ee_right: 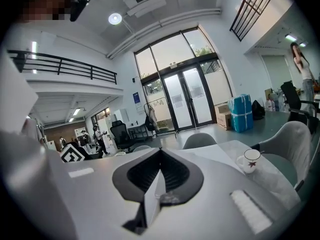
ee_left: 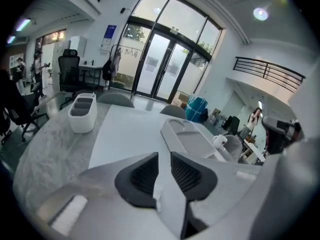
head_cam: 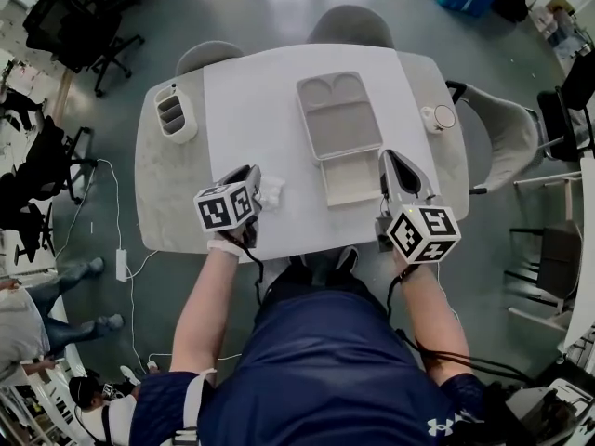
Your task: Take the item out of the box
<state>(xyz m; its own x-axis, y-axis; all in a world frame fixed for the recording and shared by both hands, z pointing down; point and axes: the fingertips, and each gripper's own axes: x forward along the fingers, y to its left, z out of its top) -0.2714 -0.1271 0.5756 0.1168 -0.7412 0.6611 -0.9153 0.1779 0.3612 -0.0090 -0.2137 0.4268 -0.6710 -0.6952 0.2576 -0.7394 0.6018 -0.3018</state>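
Note:
The pale grey box lies open in the middle of the table, its moulded lid flat at the far side and its shallow base nearer me; it also shows in the left gripper view. My left gripper sits left of the base, shut on a small crumpled white item just above the mat. My right gripper is at the base's right edge. It is shut on a thin white edge, which seems to be the box's side wall.
A white desk organiser stands at the table's far left. A white cup is at the far right. Grey chairs surround the table. The white mat covers the table's middle.

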